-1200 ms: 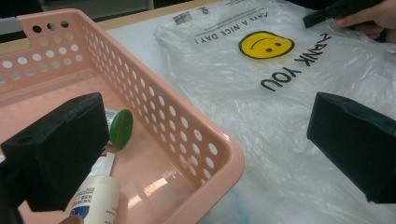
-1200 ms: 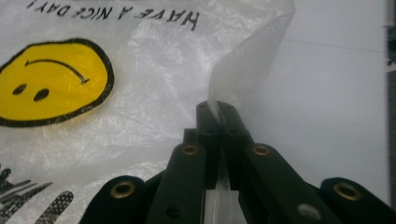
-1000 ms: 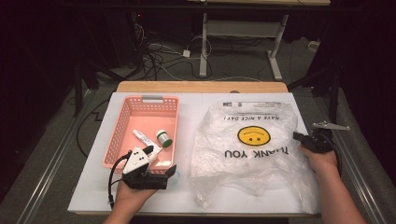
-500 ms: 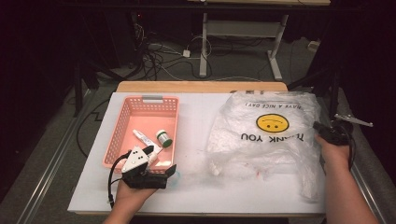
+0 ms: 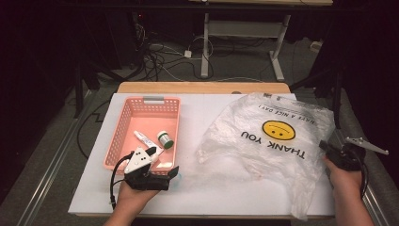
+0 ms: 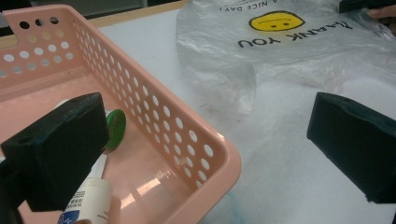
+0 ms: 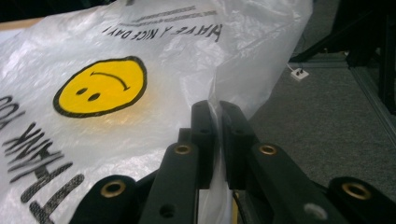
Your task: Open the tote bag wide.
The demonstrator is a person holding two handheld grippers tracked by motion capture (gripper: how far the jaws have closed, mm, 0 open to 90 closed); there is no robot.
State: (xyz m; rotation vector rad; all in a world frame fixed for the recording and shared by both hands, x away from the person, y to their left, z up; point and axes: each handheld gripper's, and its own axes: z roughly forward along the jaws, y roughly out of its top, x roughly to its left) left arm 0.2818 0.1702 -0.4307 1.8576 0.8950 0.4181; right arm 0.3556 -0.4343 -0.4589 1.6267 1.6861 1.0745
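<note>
Your right gripper [image 7: 215, 116] has matt black jaws with brass-coloured rivets, pinching the thin, glossy, crinkled clear plastic bag [image 5: 273, 141] with its printed yellow face. At the left you have a smooth, shiny pink plastic basket [image 5: 123, 132], perforated along its walls. Your left gripper [image 6: 205, 140] carries matt black, foam-like pads. The table [image 5: 202, 113] is matt white, with a wooden edge at the far side.
</note>
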